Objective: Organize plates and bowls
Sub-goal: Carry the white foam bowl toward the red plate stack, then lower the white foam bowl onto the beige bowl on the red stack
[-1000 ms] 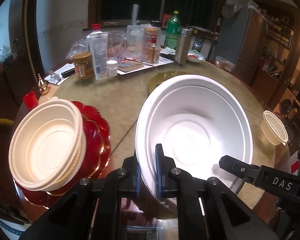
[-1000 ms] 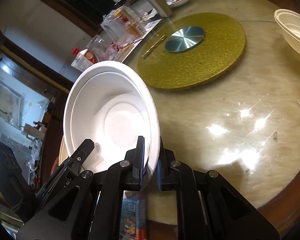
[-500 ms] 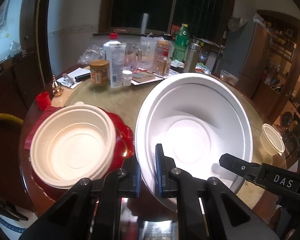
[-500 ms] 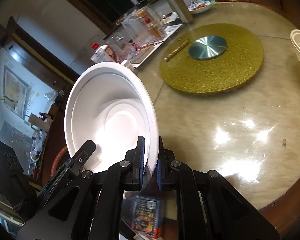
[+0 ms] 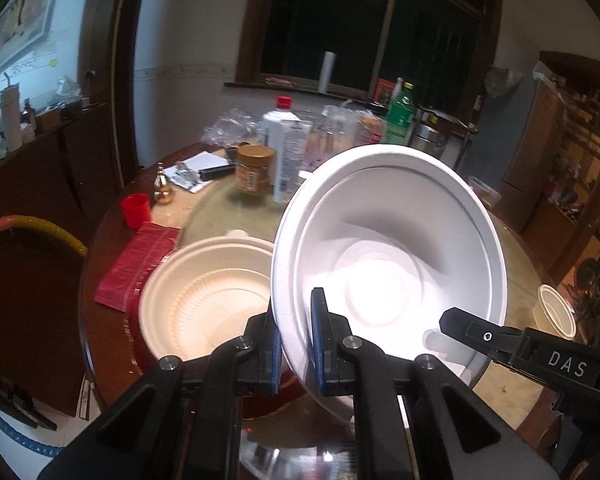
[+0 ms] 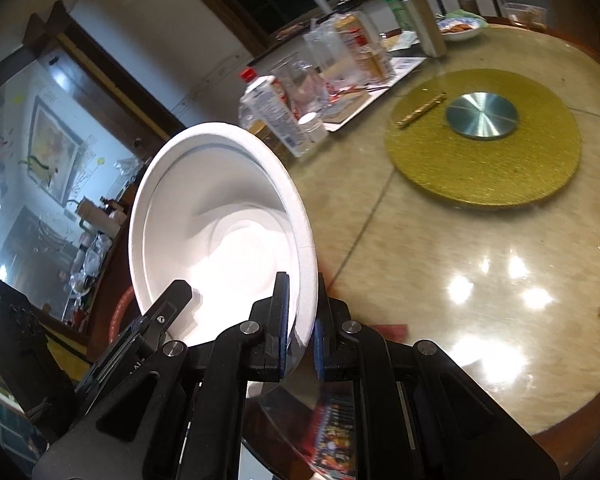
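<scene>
- The left gripper (image 5: 296, 344) is seen closed on the near-left rim of a large white bowl (image 5: 384, 256), 1 blue pad inside the rim and 1 outside.
- The right gripper (image 6: 300, 340) is likewise clamped on the opposite rim of the same white bowl (image 6: 220, 236); its black tip marked "DAS" (image 5: 500, 340) is seen at the bowl's right edge in the left wrist view.
- The bowl is held clear of the tabletop (image 6: 480, 264), tilted so that its inside faces the cameras.
- Just left of it and lower, a cream ribbed bowl (image 5: 204, 300) is seen resting on a red plate (image 5: 140, 356) near the tabletop's edge.
- A folded red cloth (image 5: 136, 260) lies beside that plate, with a red cup (image 5: 136, 210) beyond it.
- At the far right of the left wrist view, a small cream bowl (image 5: 556, 312) sits well apart from the others.
- A round gold mat (image 6: 484, 160) with a metal disc (image 6: 482, 115) at its middle lies further out on the tabletop.
- At the far side, a brown-lidded jar (image 5: 254, 170), a white bottle with a red cap (image 5: 286, 152), a green bottle (image 5: 400, 114) and clear containers are crowded together.
</scene>
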